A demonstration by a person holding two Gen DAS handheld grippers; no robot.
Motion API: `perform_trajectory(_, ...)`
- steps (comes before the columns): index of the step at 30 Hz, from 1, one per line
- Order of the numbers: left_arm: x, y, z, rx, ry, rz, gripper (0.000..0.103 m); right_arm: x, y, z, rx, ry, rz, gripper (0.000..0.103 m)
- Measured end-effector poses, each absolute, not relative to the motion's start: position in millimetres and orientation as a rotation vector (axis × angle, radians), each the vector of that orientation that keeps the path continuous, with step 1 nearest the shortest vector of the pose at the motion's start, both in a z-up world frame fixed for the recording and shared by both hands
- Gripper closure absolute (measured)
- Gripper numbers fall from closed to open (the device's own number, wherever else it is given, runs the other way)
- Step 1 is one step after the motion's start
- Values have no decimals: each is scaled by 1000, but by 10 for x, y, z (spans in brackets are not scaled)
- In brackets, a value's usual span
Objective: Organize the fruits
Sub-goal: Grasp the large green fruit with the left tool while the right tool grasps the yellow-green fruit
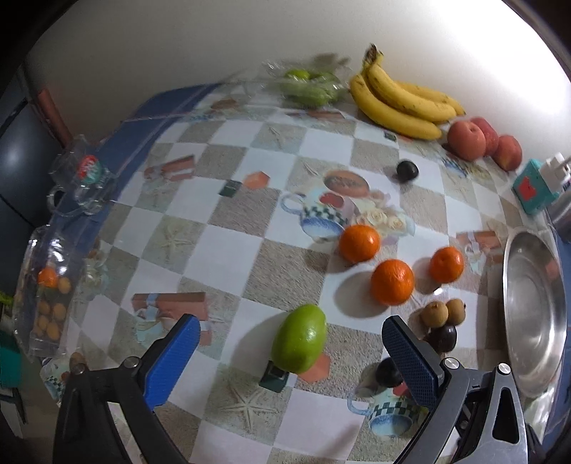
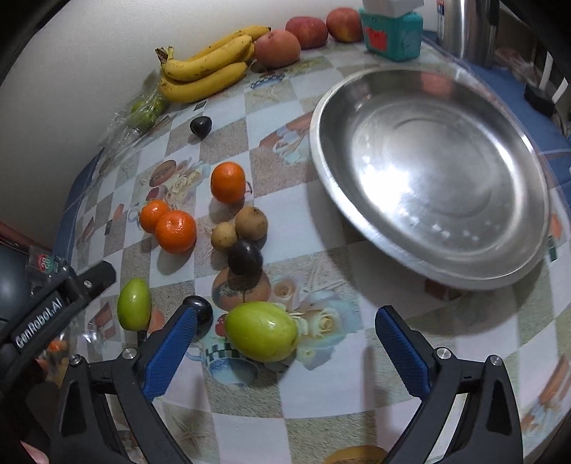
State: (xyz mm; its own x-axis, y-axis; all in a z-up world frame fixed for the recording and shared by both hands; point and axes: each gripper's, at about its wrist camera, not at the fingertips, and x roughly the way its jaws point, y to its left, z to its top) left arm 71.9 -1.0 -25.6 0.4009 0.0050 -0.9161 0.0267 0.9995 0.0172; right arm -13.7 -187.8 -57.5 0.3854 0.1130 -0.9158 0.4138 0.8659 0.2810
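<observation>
My left gripper (image 1: 291, 332) is open, its jaws either side of a green fruit (image 1: 299, 338) on the table. My right gripper (image 2: 285, 321) is open around a second green fruit (image 2: 262, 331). The first green fruit also shows in the right wrist view (image 2: 134, 308). Three oranges (image 1: 392, 282) (image 2: 175, 231), brown fruits (image 1: 433, 313) (image 2: 251, 222) and dark plums (image 1: 442, 337) (image 2: 245, 257) lie between. A steel bowl (image 2: 357, 103) (image 1: 514, 257) stands empty at the right. Bananas (image 1: 392, 103) (image 2: 207, 69) and red apples (image 1: 465, 140) (image 2: 277, 48) lie by the wall.
A lone plum (image 1: 407, 170) sits mid-table. A bag of green fruit (image 1: 307, 85) lies at the back. A teal box (image 2: 390, 34) and a steel kettle (image 2: 467, 28) stand behind the bowl. Plastic packs (image 1: 46, 292) and a glass mug (image 1: 84, 182) sit at the left edge.
</observation>
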Motion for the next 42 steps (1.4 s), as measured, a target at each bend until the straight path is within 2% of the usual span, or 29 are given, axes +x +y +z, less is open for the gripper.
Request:
perform_trajectory(6,749,-14,-219,31,1133,-32,0,-74,-1817,-638,513,1229,-189,3)
perform_trajectory(15,788,-47,-408,8,1201,-63,0,-42,-1760,-640,494,1231,-181,3)
perform_trajectory(24,878,11,-661,-38,1312,-44,16,30,-1706,-727,468,1286,-154,3)
perform_trajectory(31,920,3,-719,-47,1331,-35,30,48,-1671,-753,430,1299,-152,3)
perform_trajectory(42,952,-1,-855,-41,1358,-27,30,90,-1587,-782,305,1323,-186,3)
